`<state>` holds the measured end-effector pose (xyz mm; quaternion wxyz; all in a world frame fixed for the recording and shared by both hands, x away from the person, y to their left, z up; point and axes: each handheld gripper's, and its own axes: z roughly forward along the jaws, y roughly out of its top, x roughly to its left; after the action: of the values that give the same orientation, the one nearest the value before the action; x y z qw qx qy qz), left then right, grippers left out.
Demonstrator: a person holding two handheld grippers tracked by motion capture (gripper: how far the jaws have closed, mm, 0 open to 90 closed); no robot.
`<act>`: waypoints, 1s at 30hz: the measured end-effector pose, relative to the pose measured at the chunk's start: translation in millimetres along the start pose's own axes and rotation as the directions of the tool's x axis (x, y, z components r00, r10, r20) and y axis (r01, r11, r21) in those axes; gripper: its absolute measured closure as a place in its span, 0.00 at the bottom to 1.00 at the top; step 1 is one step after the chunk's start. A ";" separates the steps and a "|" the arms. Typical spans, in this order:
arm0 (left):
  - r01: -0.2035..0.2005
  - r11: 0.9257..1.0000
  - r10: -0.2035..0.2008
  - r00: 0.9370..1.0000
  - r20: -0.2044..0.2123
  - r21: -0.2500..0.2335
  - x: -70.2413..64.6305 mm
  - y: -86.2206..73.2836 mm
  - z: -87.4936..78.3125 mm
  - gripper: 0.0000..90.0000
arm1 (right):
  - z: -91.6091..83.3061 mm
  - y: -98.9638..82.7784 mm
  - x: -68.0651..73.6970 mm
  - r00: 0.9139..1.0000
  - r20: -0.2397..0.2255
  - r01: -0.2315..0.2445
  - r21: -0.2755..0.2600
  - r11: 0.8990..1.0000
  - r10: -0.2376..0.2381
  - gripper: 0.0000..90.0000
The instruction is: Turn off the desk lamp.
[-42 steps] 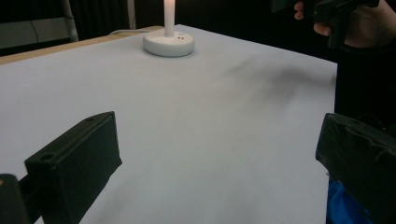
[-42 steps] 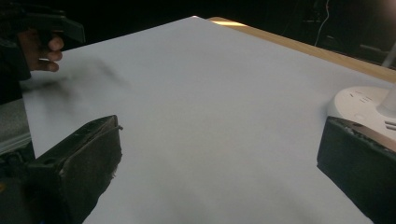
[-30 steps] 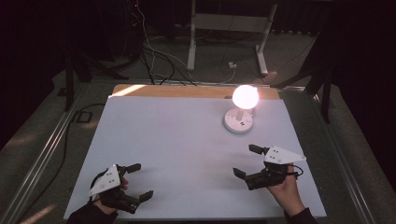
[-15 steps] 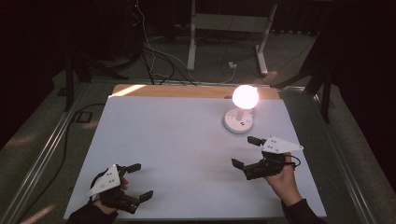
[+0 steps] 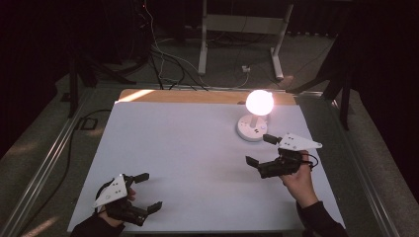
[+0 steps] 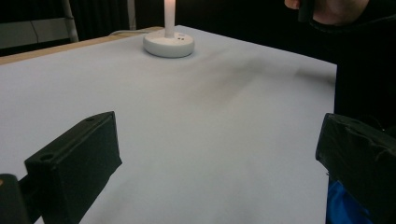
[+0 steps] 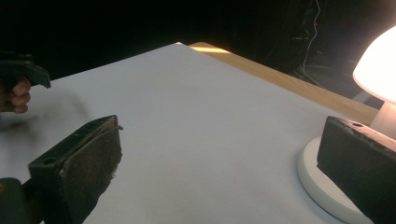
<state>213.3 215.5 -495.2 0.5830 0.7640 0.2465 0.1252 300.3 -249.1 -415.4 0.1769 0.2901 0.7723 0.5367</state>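
A small white lamp with a glowing round shade and a disc base stands at the back right of the white table. My right gripper hovers open just in front of the lamp base, jaws pointing left, with nothing between them. In the right gripper view the lamp glows at the right, its base partly behind the right jaw of that gripper. My left gripper is open and holds nothing near the front left edge. From the left gripper view the lamp base is far off beyond my left gripper.
A wooden strip runs along the table's far edge. Beyond it are cables and a white stand on the floor. Metal rails flank the table. The surroundings are dark.
My right gripper has moved away from me and slightly left, closer to the lamp base. The left gripper has stayed in place.
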 end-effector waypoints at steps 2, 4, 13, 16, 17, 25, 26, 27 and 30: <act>0.000 1.000 0.000 1.000 0.001 0.000 0.0 0.0 -0.1 0.01 | 2.4 1.2 -2.1 1.000 -0.001 -0.008 0.000 1.000 0.008 0.00; -0.001 1.000 0.001 1.000 0.000 0.000 0.0 0.1 -0.3 0.01 | 5.3 2.7 -4.6 1.000 0.004 -0.008 0.000 1.000 0.008 0.00; 0.000 1.000 0.000 1.000 0.002 -0.002 0.0 0.2 -0.5 0.01 | 15.9 6.1 -14.1 1.000 0.021 -0.016 0.009 1.000 0.016 0.00; 0.000 1.000 0.000 1.000 0.002 -0.002 0.0 0.2 -0.6 0.01 | 20.7 6.9 -17.2 0.999 0.031 -0.016 0.015 1.000 0.015 0.00; 0.001 1.000 -0.001 1.000 0.003 -0.003 0.1 0.2 -0.6 0.01 | 21.9 7.0 -17.9 0.999 0.030 -0.021 0.014 1.000 0.021 0.00; 0.001 1.000 -0.001 1.000 0.003 -0.004 0.2 0.3 -0.9 0.01 | 35.4 4.9 -27.8 0.998 0.060 -0.019 0.031 0.999 0.017 0.00; 0.002 1.000 -0.002 1.000 0.003 -0.004 0.2 0.3 -0.9 0.01 | 36.7 4.4 -29.0 0.998 0.061 -0.026 0.035 0.999 0.024 0.00; 0.002 1.000 -0.002 1.000 0.004 -0.004 0.2 0.2 -0.9 0.01 | 38.1 3.8 -29.7 0.997 0.075 -0.024 0.035 0.999 0.021 0.00; 0.003 1.000 -0.003 1.000 0.004 -0.004 0.4 0.2 -0.9 0.01 | 41.8 2.7 -32.9 0.995 0.097 -0.028 0.041 0.999 0.024 0.00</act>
<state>213.2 216.4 -494.8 0.5853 0.7627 0.2461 0.1234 350.7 -239.1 -429.2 0.2007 0.3292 0.7704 0.5077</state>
